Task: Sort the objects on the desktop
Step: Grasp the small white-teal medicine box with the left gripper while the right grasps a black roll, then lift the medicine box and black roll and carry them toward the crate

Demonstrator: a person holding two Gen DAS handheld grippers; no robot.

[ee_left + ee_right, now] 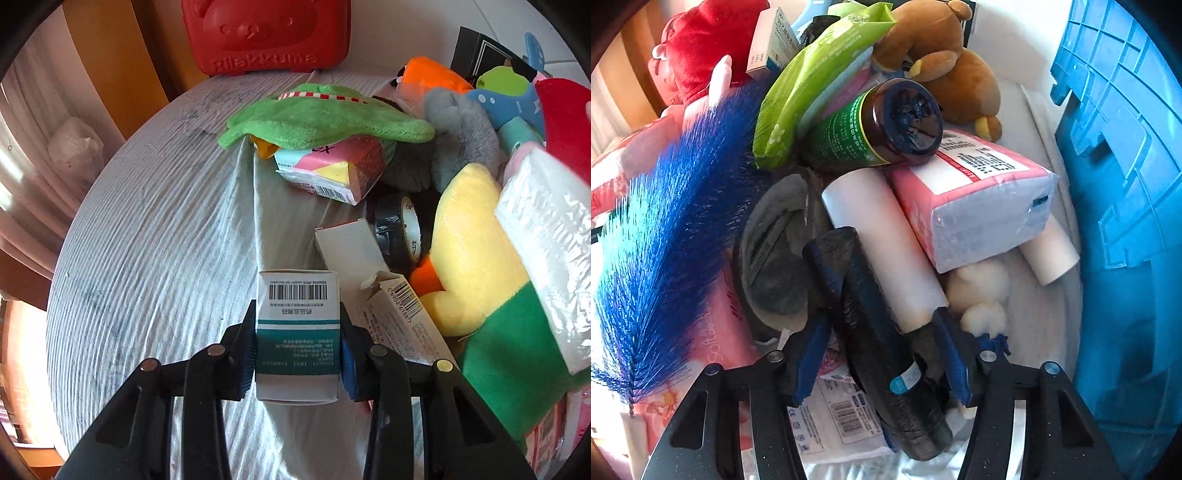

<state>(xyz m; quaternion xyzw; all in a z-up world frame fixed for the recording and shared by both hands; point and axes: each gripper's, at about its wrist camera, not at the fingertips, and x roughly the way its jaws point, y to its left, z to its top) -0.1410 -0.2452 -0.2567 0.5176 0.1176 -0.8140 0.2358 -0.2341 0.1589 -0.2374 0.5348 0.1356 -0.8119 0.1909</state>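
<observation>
Medicine box (298,332) sits clamped in our left claw (298,350) at 6 o'clock, over the cloth-covered tabletop (147,229). Our right claw (882,354) brackets the black bag roll (882,332); contact unclear. We advise lifting straight, clear of the neighbouring cartons (399,317).

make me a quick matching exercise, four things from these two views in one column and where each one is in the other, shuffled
Things:
1. white and teal box
2. black roll
3. dark bottle
4. green cloth

Places:
A. resting on the pink tissue pack
B. draped over the pink and yellow carton
C. between the right gripper's fingers
D. clamped in the left gripper

Pairs: 1-D, 2-C, 3-A, 4-B
</observation>
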